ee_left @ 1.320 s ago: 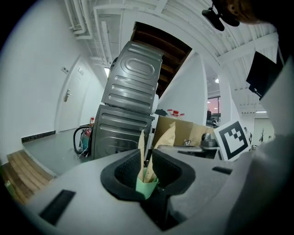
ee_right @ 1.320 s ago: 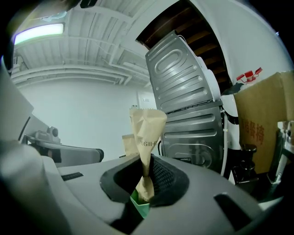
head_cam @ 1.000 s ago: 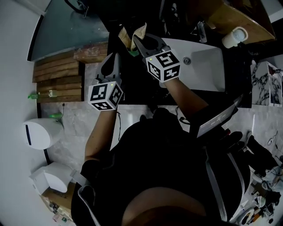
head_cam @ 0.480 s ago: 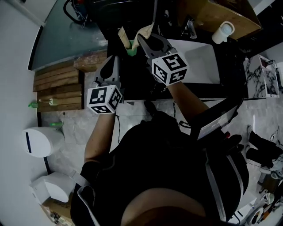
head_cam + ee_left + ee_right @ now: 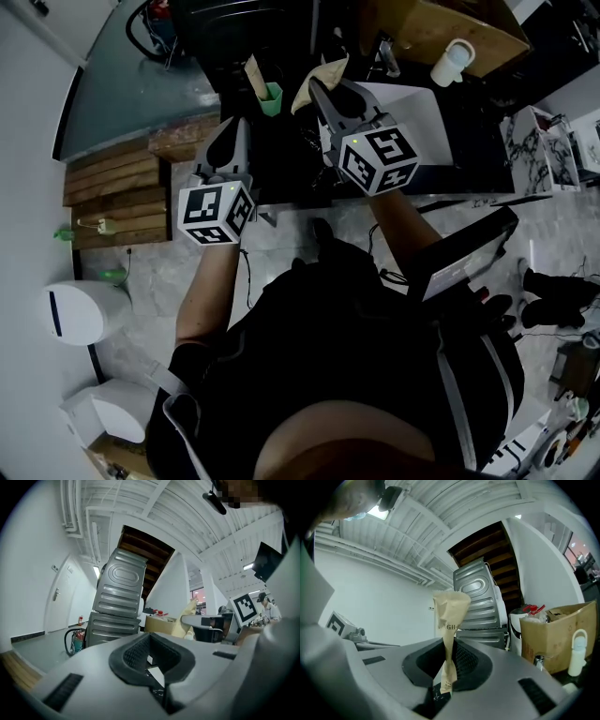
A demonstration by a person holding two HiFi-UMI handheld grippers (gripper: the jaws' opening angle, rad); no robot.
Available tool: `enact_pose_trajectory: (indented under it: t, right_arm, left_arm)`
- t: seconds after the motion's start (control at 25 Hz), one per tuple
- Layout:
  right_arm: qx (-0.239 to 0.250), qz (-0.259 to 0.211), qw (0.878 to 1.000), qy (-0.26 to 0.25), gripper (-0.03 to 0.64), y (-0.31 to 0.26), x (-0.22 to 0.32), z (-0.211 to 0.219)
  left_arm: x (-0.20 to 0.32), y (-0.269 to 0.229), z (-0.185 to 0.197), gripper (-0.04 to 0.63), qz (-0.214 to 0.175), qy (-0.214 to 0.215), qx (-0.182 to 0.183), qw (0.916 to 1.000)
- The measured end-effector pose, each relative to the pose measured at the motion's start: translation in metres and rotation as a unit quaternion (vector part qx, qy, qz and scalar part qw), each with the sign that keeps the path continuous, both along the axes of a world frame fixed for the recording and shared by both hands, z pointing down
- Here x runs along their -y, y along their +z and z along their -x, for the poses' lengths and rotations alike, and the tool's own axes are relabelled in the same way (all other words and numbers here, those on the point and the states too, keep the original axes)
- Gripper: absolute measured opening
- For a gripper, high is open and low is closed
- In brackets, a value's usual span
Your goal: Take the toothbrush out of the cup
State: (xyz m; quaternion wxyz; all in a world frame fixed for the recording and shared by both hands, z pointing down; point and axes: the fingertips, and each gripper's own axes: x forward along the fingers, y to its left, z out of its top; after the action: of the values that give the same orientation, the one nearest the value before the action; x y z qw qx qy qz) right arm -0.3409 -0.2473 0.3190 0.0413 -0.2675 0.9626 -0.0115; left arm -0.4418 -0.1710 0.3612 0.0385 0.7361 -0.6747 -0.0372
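1. Head view showed the right gripper (image 5: 321,89) pinching a paper-wrapped toothbrush (image 5: 315,79), which stuck out beyond its tips, clear of the cup (image 5: 272,97).
2. Right gripper view had the jaws pressed on the packet's lower end, the rest rising between them.
3. The green cup stood just left of that gripper's tips, with another wrapped stick (image 5: 252,71) in it.
4. The left gripper (image 5: 232,127) was pressed together on nothing, the cup just ahead of its tips.

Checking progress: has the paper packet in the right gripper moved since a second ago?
Yes. The paper packet, held by the right gripper, has shifted right, away from the green cup and toward the white sink.
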Motion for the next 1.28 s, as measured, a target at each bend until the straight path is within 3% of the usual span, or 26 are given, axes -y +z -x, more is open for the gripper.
enact_pose_trajectory:
  t: [0.52, 1.28]
  right_arm:
    - [-0.015, 0.010, 1.000, -0.010, 0.044, 0.004, -0.009, -0.037]
    - [-0.010, 0.014, 0.999, -0.046, 0.044, 0.006, 0.001, -0.046]
  left_arm:
    - [-0.007, -0.010, -0.007, 0.006, -0.005, -0.032, 0.005, 0.9995]
    - [0.013, -0.001, -0.021, 0.006, 0.010, -0.051, -0.001, 0.9986]
